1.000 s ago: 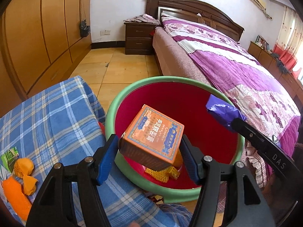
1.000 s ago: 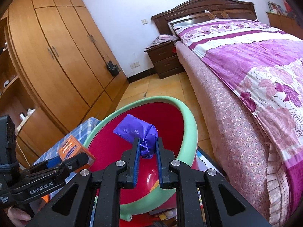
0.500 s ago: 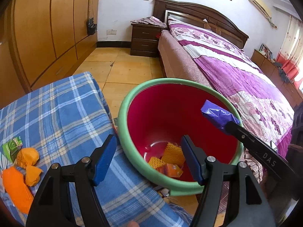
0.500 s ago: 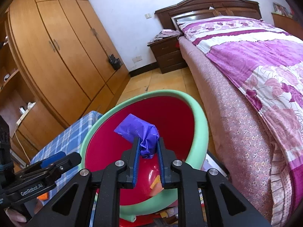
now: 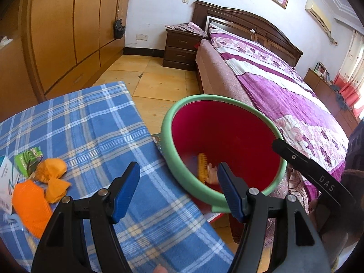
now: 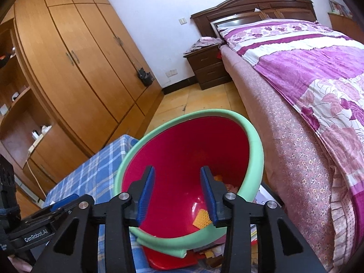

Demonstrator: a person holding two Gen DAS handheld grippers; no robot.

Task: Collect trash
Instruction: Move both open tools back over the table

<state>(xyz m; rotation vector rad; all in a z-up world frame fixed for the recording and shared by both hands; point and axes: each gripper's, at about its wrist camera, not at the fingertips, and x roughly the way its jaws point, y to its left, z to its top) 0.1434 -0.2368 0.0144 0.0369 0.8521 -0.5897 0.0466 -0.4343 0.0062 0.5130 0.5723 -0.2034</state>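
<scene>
A red bin with a green rim [image 5: 167, 136] stands beside the table, tilted toward me. Yellow and orange scraps [image 5: 202, 168] lie at its bottom. My left gripper [image 5: 178, 188] is open and empty, over the table's edge at the bin's near rim. In the right wrist view my right gripper [image 6: 177, 193] hangs over the bin's rim [image 6: 257, 145]; its jaws are opening with nothing between them. A yellow scrap [image 6: 202, 218] shows below it. Orange mesh [image 5: 29, 207], orange crumpled pieces [image 5: 51, 170] and a green packet [image 5: 28, 160] lie on the blue plaid cloth [image 5: 91, 132].
A bed with a purple floral cover [image 5: 284, 91] runs along the right of the bin. A dark nightstand [image 5: 179, 50] stands at its head. Wooden wardrobes [image 5: 68, 34] line the left wall. White paper [image 5: 4, 177] lies at the table's left edge.
The left gripper let the orange box fall into the bin and drew back left over the table. The right jaws opened, and the purple wrapper they held is gone from view.
</scene>
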